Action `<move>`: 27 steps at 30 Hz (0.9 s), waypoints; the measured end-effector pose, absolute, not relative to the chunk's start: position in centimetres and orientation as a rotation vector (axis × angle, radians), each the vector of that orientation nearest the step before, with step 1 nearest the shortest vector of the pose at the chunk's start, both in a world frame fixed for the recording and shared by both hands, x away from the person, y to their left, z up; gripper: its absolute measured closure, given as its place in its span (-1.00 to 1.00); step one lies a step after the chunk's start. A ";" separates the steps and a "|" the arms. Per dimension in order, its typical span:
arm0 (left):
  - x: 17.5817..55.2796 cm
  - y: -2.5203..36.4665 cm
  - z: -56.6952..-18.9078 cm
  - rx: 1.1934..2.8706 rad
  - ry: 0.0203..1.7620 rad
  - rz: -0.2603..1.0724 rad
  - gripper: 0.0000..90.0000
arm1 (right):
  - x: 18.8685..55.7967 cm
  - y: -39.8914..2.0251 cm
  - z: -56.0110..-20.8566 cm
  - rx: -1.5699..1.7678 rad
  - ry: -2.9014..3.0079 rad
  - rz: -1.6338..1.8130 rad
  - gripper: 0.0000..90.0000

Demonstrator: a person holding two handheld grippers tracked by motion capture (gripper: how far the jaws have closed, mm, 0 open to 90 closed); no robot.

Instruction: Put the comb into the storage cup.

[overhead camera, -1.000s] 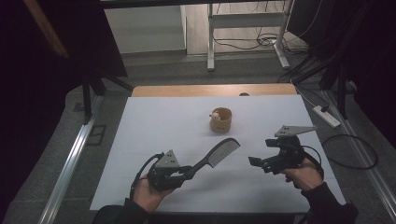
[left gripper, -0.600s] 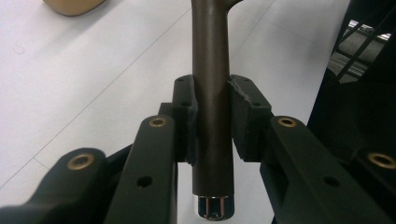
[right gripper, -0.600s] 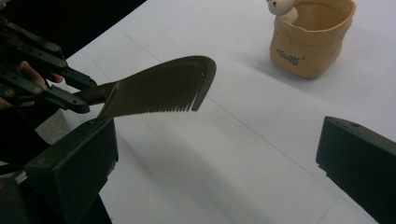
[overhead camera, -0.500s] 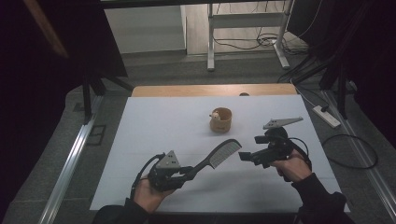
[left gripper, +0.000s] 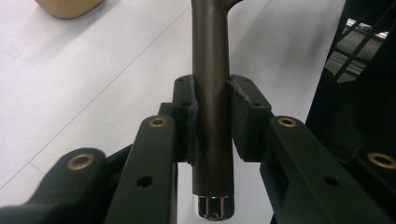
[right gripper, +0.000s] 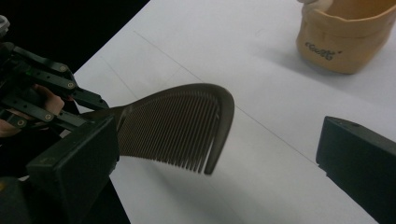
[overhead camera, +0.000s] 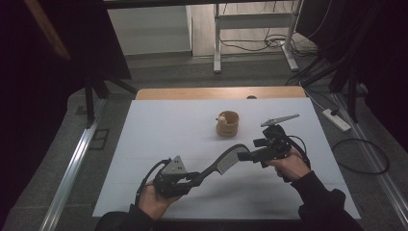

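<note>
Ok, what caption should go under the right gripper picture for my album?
Open right gripper closes in on the comb held by the left gripper, near a tan cup.

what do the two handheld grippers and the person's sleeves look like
Both are black two-jaw tools. The left gripper carries a grey three-cornered plate and trails a black cable that loops beside the hand. The right gripper has the same grey plate above it and a black cable curling behind. Up close, the left one's arms show brass-coloured rivets and blocky black pads. Both sleeves are dark.
</note>
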State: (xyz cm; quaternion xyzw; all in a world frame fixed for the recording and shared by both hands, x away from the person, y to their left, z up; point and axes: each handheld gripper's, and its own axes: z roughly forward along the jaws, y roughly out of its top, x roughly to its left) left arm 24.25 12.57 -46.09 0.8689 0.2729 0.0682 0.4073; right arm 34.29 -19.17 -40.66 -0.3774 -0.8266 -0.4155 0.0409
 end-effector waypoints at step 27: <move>23.8 12.1 -46.0 2.168 0.637 0.235 0.60 | 35.9 -17.6 -40.4 -1.137 -2.300 -1.290 0.18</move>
